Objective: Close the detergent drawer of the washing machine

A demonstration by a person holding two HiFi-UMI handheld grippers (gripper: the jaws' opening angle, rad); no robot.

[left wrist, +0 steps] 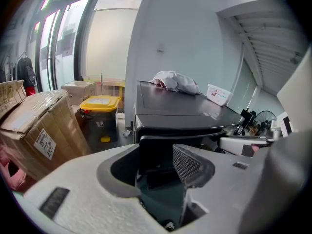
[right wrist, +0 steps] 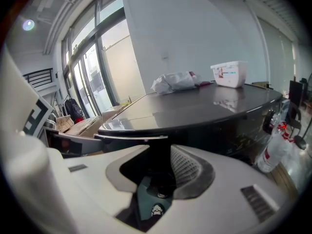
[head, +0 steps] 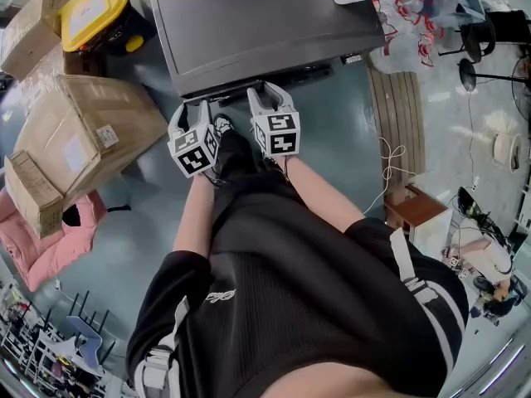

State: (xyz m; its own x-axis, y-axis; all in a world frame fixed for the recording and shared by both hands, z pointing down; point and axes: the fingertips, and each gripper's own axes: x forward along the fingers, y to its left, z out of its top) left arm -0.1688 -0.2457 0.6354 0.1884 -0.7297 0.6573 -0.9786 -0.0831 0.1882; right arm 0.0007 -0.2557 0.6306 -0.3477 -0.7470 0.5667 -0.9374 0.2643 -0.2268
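You hold the left gripper point(head: 192, 110) and right gripper point(head: 270, 96) with jaws apart, gripping nothing, at the detergent drawer point(left wrist: 156, 152) on the washing machine's point(head: 257, 23) front. The yellow-lidded bin point(head: 95, 11) (lid on) hides its contents.

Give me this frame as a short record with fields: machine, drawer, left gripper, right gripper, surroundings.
machine: dark grey washing machine, with a white cloth bundle and a white tub on its top
drawer: dark drawer front appears to stand out from the machine's front, not yet shut
left gripper: jaws apart, drawer front seen between them, contact cannot be told
right gripper: jaws apart at the machine's front edge, gripping nothing
surroundings: cardboard boxes and yellow-lidded bin beside the machine
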